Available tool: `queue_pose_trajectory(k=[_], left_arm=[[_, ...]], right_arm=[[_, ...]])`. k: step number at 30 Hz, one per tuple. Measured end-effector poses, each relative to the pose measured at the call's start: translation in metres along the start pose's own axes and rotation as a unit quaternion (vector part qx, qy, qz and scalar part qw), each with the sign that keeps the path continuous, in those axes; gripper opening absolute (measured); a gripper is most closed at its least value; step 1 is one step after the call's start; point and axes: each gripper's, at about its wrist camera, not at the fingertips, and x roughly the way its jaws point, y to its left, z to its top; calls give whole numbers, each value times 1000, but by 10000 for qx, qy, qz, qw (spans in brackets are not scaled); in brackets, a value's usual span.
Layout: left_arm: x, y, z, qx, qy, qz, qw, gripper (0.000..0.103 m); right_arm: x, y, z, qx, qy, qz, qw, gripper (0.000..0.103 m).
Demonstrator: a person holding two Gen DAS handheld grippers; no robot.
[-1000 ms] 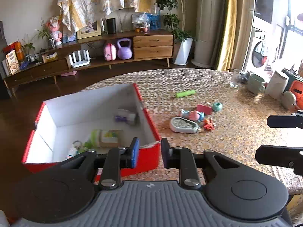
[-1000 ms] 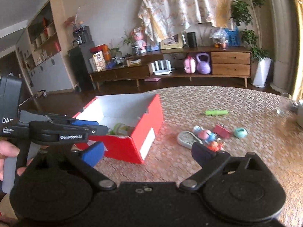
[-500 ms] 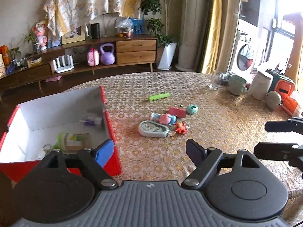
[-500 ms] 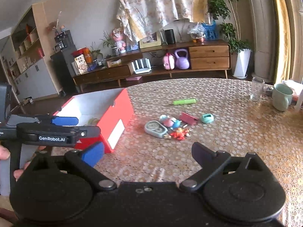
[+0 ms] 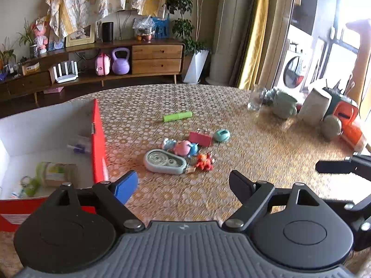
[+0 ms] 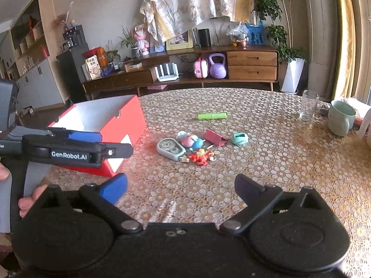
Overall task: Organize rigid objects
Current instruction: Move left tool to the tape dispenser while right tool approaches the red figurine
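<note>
Red-walled box (image 5: 98,143) anchors the table: the toy cluster (image 5: 178,153) lies just right of it, ahead of both grippers. Left gripper (image 5: 183,185) is opening, empty; right gripper (image 6: 180,188) gapes empty, similarly near.

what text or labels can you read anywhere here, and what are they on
"GenRobot.AI": white letters on the side of the left gripper, seen from the right wrist view.
Printed carton on the low cabinet: characters too small to read.
Labelled bottle in the red box: print blurred.
White sticker on the box's outer wall: unreadable.
</note>
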Motion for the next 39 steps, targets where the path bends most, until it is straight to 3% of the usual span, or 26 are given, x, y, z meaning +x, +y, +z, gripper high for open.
queue_pose_trajectory(k=[4, 13, 19, 34, 39], left_arm=[[16, -2, 1, -28, -38, 58, 10000, 87], [66, -5, 8, -29, 405, 409, 9983, 87], [95, -7, 7, 39, 349, 707, 9969, 87], [153, 3, 9, 9, 700, 944, 9931, 87], [162, 12, 8, -147, 748, 841, 9935, 87]], right_arm=[[12, -9, -2, -37, 121, -28, 9999, 99], [55, -24, 4, -299, 314, -90, 9990, 97], [84, -27, 10, -579, 424, -64, 9974, 94], [153, -29, 17, -1047, 682, 93, 9921, 83], [170, -27, 18, -1072, 728, 157, 9914, 80]])
